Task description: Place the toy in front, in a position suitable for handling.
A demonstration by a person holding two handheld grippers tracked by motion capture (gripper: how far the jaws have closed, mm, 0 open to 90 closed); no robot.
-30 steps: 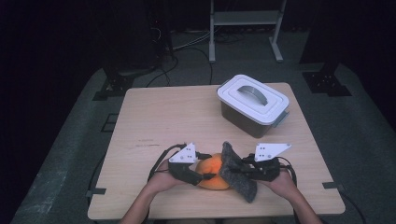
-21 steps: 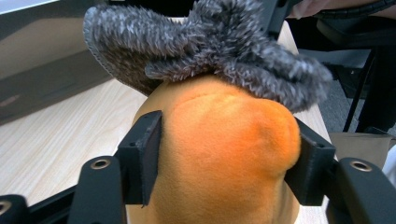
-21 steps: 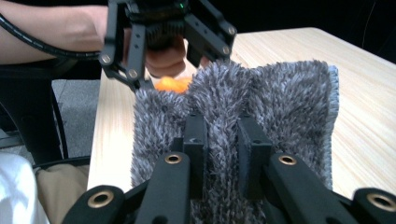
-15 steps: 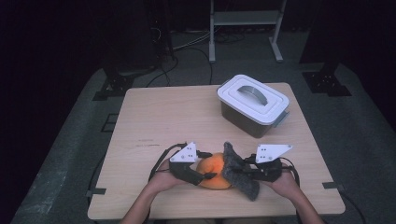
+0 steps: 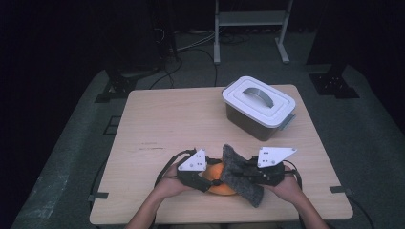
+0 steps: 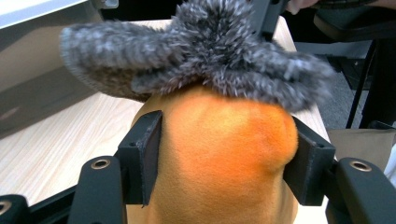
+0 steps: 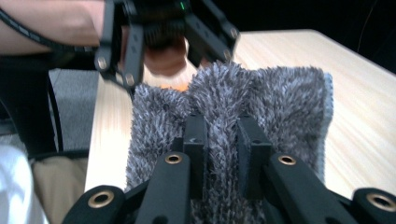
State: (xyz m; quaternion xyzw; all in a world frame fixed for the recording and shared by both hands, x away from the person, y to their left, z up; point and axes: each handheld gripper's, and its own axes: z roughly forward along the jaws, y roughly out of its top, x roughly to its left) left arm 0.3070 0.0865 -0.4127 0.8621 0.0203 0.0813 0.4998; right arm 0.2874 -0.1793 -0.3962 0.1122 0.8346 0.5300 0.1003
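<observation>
High view shows both grippers meeting at the near edge of the wooden table (image 5: 162, 124), each held in one of the person's hands. The left gripper (image 5: 210, 177) has its jaws either side of an orange plush piece (image 6: 224, 154); in the left gripper view the pads press into its soft sides, and those jaws have just been closing on it. The right gripper (image 5: 239, 172) is clenched on a grey fuzzy sock (image 5: 241, 174), and the right gripper view shows a fold of the grey pile (image 7: 261, 102) pinched between its two narrow jaws. The sock lies draped over the top of the orange piece, touching it, with its far end trailing toward the table's front edge. A lidded white container (image 5: 258, 106) with a grey handle stands well apart, toward the far right of the table
</observation>
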